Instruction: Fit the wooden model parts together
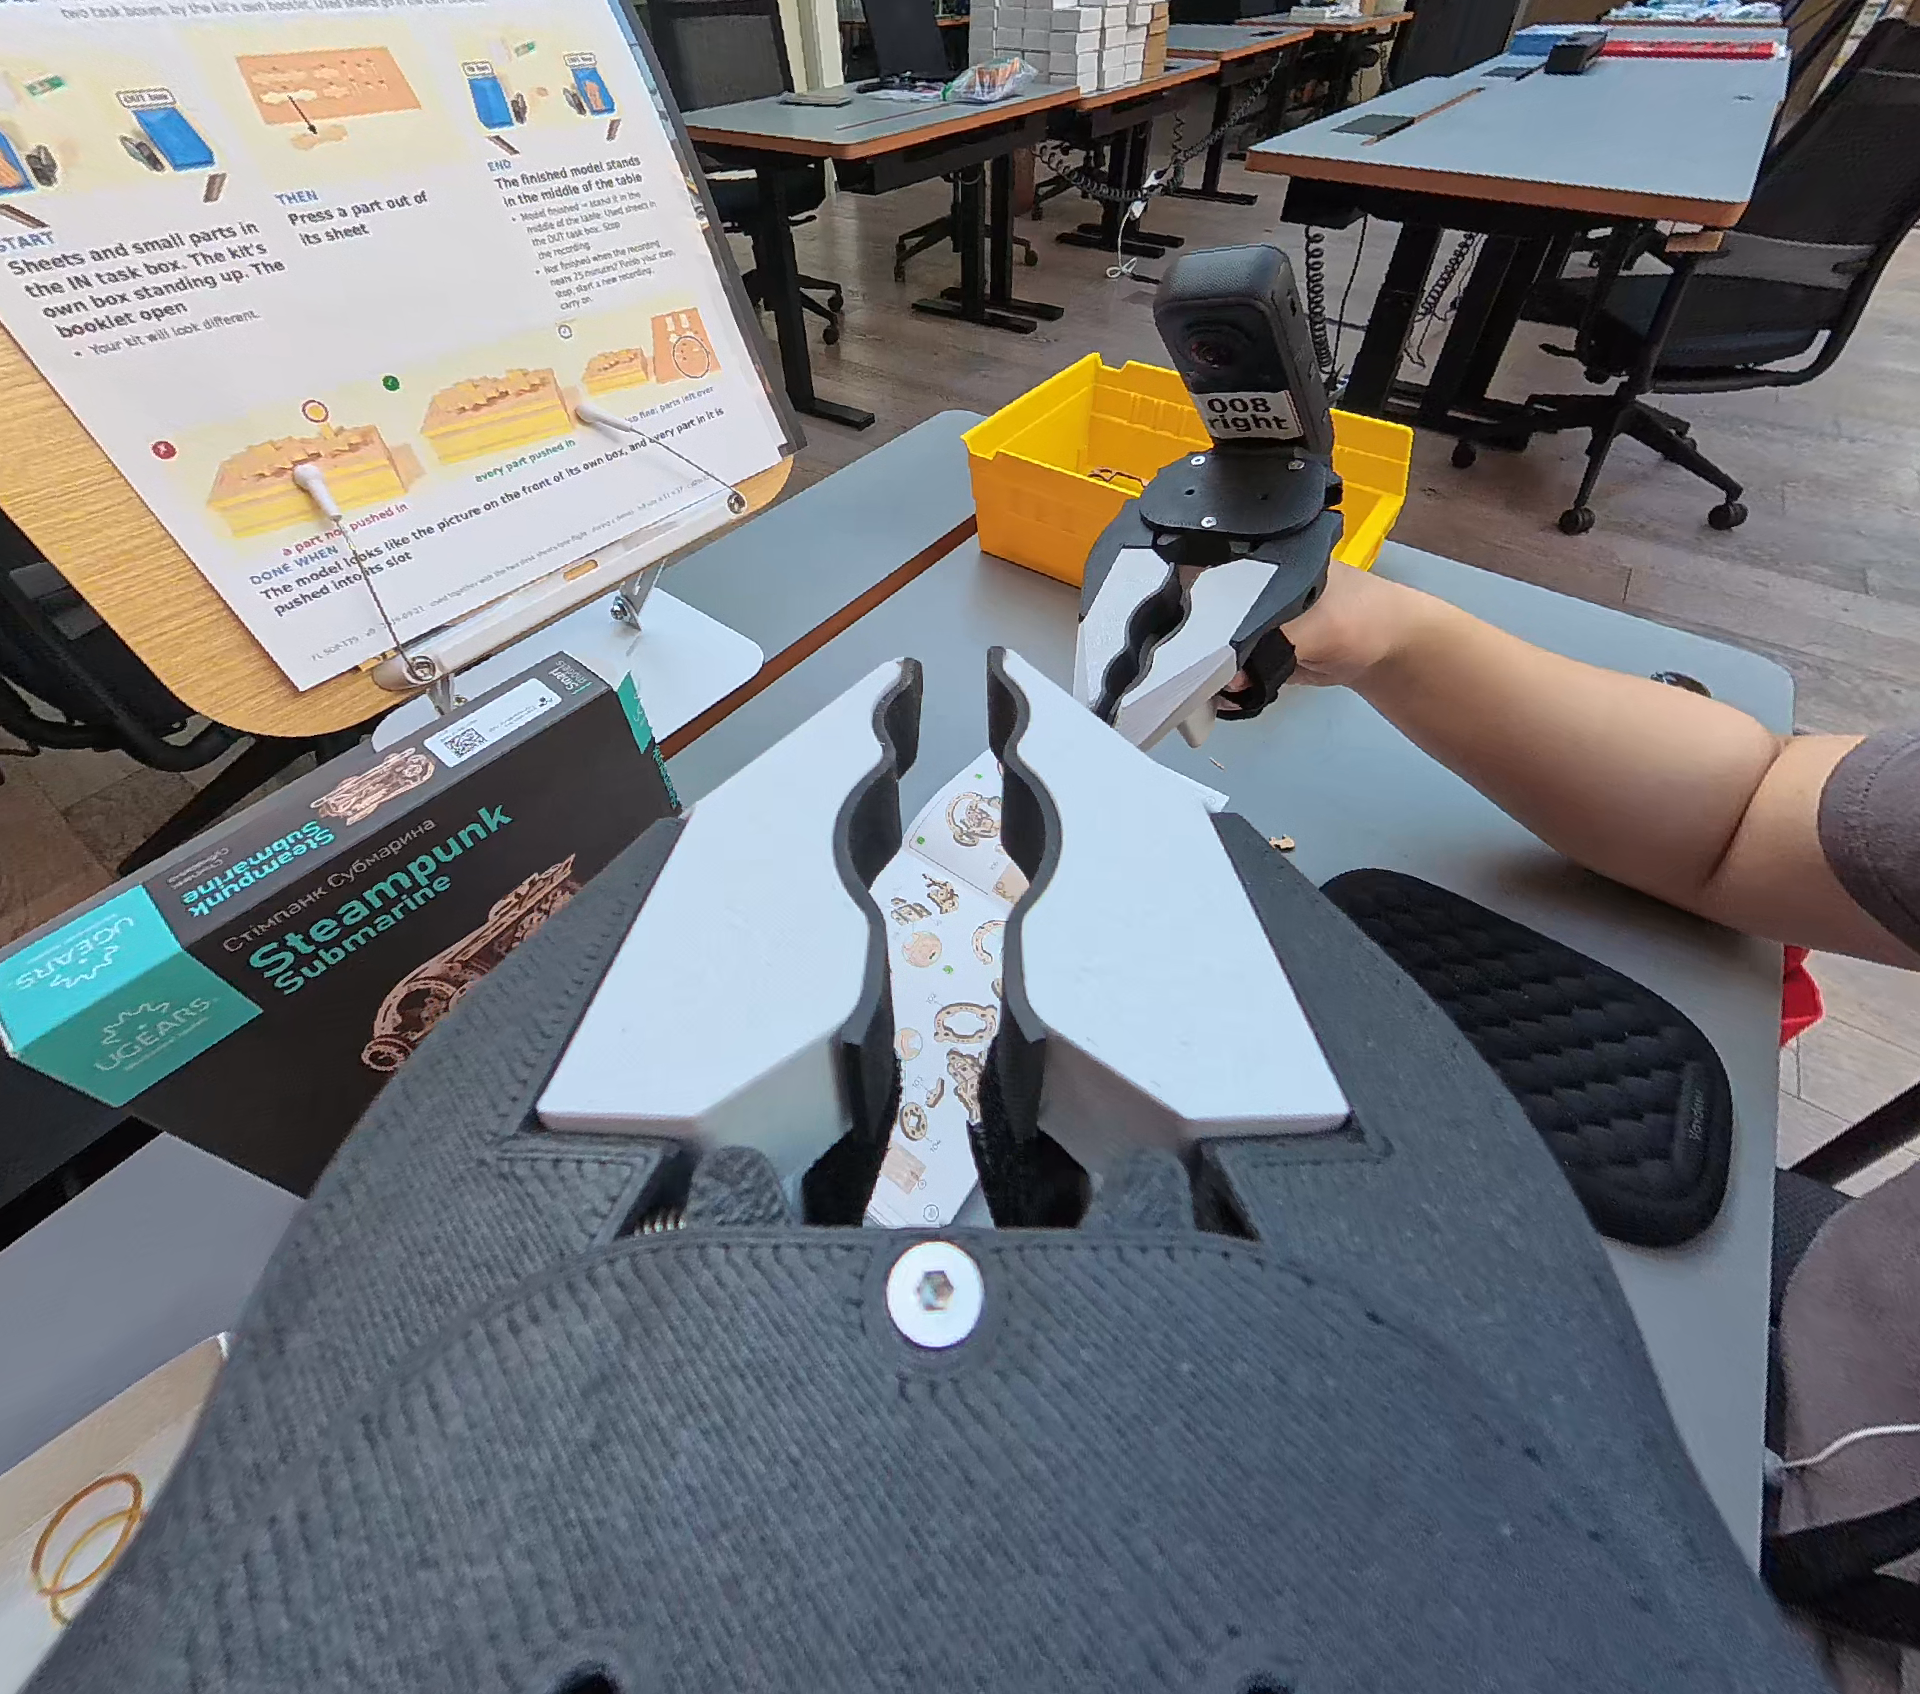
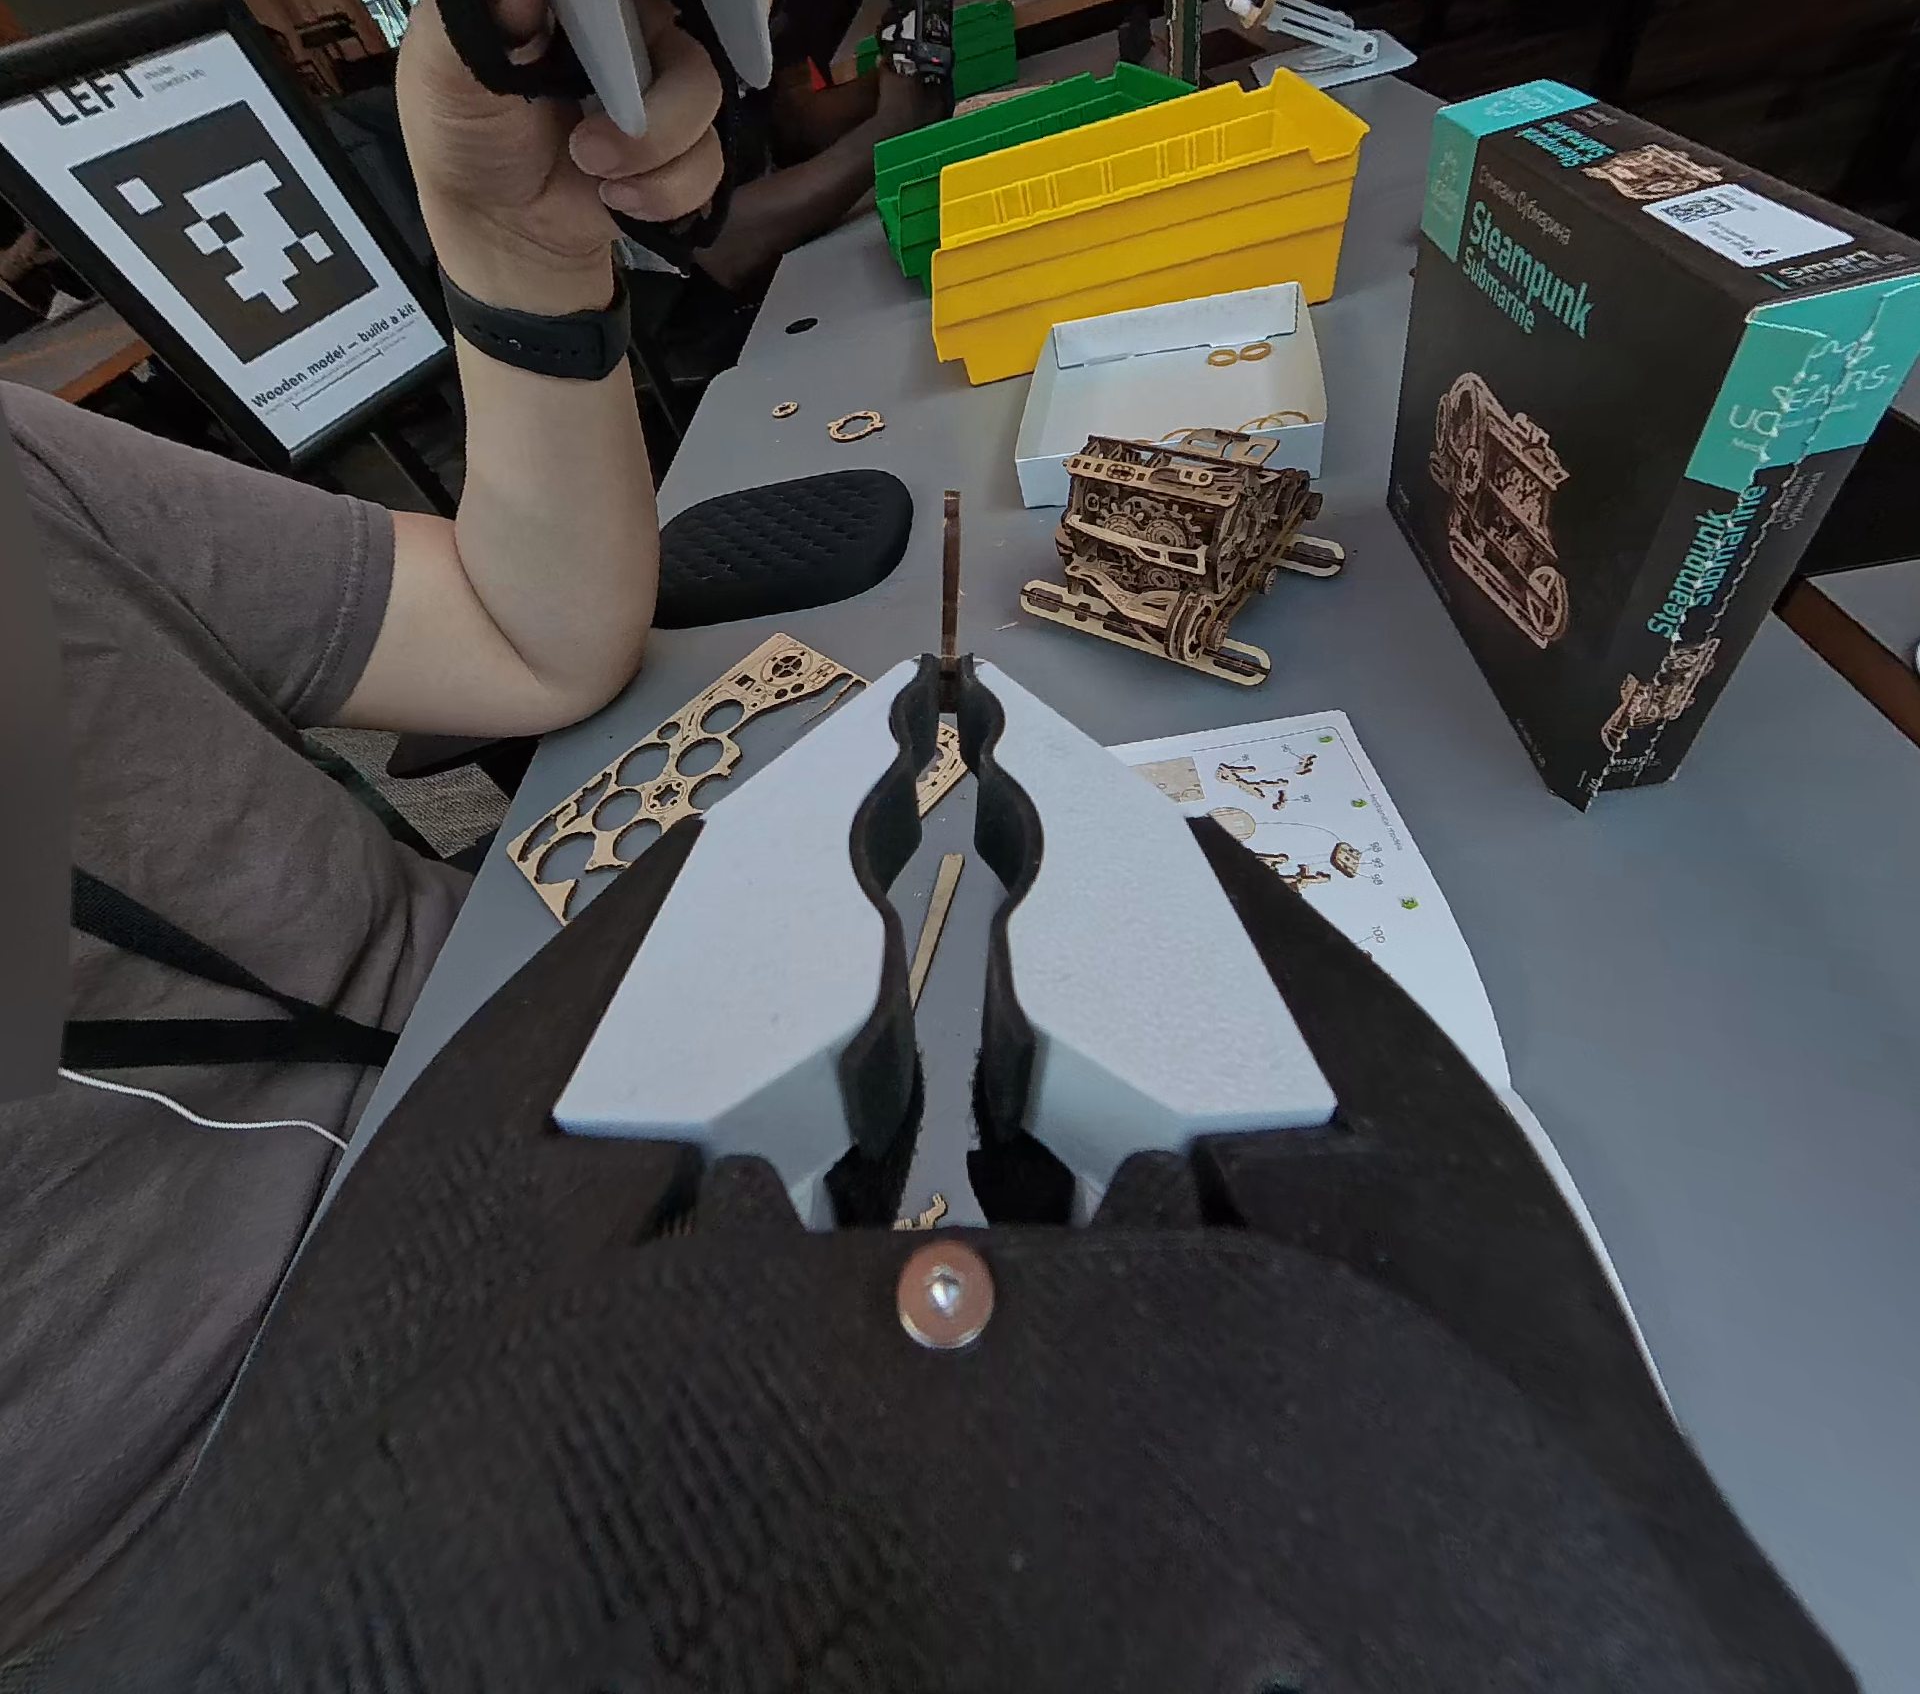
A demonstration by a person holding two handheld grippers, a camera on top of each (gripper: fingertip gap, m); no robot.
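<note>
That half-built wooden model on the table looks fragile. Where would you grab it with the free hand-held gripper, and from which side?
Probably by the flat base rail along the near edge of the model, coming in low from the front. The model sits tilted on two such rails, and its upper body is open gears and thin lattice that a pinch might crack. The left hand-held gripper is open and free for this.

Centre right in the right wrist view, the half-built model [image 2: 1169, 548] is pale laser-cut plywood with dark scorched edges. Behind it the yellow bin [image 2: 1132, 231] is smooth glossy plastic. The table [image 2: 1714, 969] looks matt grey, the wrist pad [image 2: 779, 543] black dimpled fabric.
</note>
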